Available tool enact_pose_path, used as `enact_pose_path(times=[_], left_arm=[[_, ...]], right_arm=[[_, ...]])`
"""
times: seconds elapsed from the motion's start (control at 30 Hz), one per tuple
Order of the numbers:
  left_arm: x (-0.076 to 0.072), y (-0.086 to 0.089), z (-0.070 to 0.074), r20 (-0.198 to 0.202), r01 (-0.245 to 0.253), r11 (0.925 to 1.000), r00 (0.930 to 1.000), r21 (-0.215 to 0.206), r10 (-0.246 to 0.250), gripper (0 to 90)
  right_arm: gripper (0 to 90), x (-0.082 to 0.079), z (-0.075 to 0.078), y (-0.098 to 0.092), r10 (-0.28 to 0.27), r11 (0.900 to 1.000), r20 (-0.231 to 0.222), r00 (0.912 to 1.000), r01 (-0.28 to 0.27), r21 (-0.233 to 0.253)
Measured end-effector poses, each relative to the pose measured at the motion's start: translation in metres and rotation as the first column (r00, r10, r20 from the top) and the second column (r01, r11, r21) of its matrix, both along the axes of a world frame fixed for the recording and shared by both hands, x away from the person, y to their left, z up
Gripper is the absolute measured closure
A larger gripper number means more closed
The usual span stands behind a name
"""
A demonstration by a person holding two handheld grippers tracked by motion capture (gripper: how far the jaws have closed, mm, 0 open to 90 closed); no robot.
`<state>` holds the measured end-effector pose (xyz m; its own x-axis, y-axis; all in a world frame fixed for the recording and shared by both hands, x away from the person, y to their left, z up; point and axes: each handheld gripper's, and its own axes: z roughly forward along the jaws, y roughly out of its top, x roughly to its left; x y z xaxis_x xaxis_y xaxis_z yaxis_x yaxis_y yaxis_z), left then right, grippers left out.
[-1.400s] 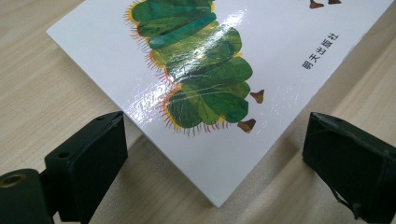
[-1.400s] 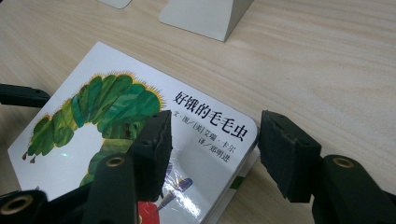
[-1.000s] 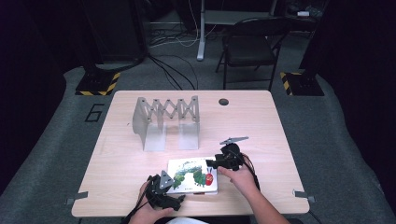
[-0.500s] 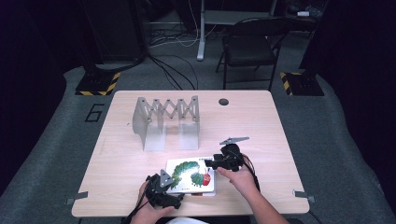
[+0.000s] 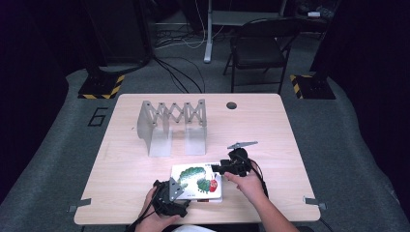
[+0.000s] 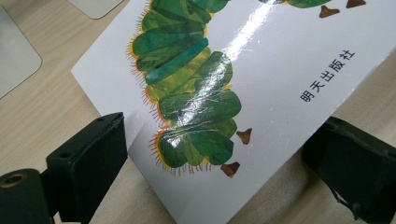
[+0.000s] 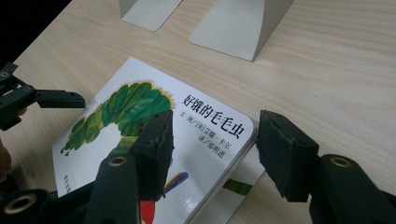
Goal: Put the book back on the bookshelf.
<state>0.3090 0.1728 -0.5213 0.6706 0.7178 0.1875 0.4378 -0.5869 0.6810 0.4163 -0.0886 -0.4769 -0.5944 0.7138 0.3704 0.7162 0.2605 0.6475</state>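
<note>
A lab or studio: a lone worktop (image 5: 145, 193) on grey carpet, dark curtains around, hazard-striped stand bases (image 5: 99, 87) at 11 and 1 o'clock, floor cables (image 5: 179, 38) at 12.

left gripper (image 5: 171, 195): jaws apart, low near table edge | right gripper (image 5: 232, 166): jaws apart, seemingly tilted down

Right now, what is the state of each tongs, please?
Left tongs: open, jaws either side of the book corner, not clamped.
Right tongs: open, straddling the book's edge.

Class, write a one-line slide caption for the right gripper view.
Right gripper, jaws open, straddling a corner of the caterpillar picture book on the wooden table.
</note>
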Motion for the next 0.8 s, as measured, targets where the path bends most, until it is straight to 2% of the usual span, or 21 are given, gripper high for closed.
enact_pose_path(times=[0.07,0.1,0.13,0.2,0.3,0.37,0.5,0.57,0.63,0.7,0.8], left_arm=[[-0.001,-0.001,0.0,0.009,0.001,1.0,1.0,0.003,-0.001,8.5],[-0.003,-0.002,0.001,0.024,0.023,0.9996,0.9994,0.016,-0.024,10.4],[-0.003,-0.002,0.001,0.024,0.023,0.9996,0.9994,0.016,-0.024,13.2],[-0.006,-0.005,0.002,0.05,0.047,0.998,0.9975,0.042,-0.049,16.1],[-0.006,-0.004,0.002,0.048,0.06,0.9975,0.997,0.038,-0.061,17.4],[-0.006,-0.004,0.001,0.059,0.052,0.9981,0.9968,0.032,-0.054,17.5],[-0.006,-0.004,0.001,0.053,0.052,0.9984,0.9972,0.021,-0.053,17.5],[-0.007,-0.005,0.001,0.053,0.046,0.9988,0.9975,0.019,-0.047,17.6],[-0.007,-0.005,0.0,0.056,0.04,0.9991,0.9976,0.013,-0.04,17.6],[-0.008,-0.007,-0.001,0.068,0.018,0.9998,0.9975,0.012,-0.019,17.6],[-0.008,-0.007,0.0,0.061,0.017,0.9998,0.998,0.006,-0.017,17.6]], right_arm=[[45.8,0.0,0.0,0.0,-0.006,1.0,-0.006,1.0,0.006,0.007],[45.8,0.001,0.0,0.0,-0.001,1.0,-0.002,1.0,0.001,0.005],[45.8,0.001,0.0,0.0,-0.001,1.0,-0.002,1.0,0.001,0.005],[45.7,0.001,-0.001,0.0,-0.001,1.0,0.0,1.0,0.001,-0.001],[45.7,0.002,-0.002,0.001,-0.003,1.0,-0.003,1.0,0.003,-0.007],[45.6,0.002,-0.002,0.001,0.002,1.0,0.001,1.0,-0.002,-0.007],[45.7,0.003,-0.002,0.0,0.002,1.0,0.0,1.0,-0.002,-0.004],[45.0,0.004,-0.003,0.001,-0.01,1.0,-0.019,0.9998,0.01,0.011],[42.4,0.006,-0.003,0.001,-0.01,1.0,-0.032,0.9994,0.01,0.008],[38.2,0.009,-0.005,-0.001,-0.016,1.0,-0.015,0.9998,0.016,-0.005],[34.9,0.014,-0.006,-0.004,-0.041,0.999,-0.059,0.9974,0.042,0.016]])
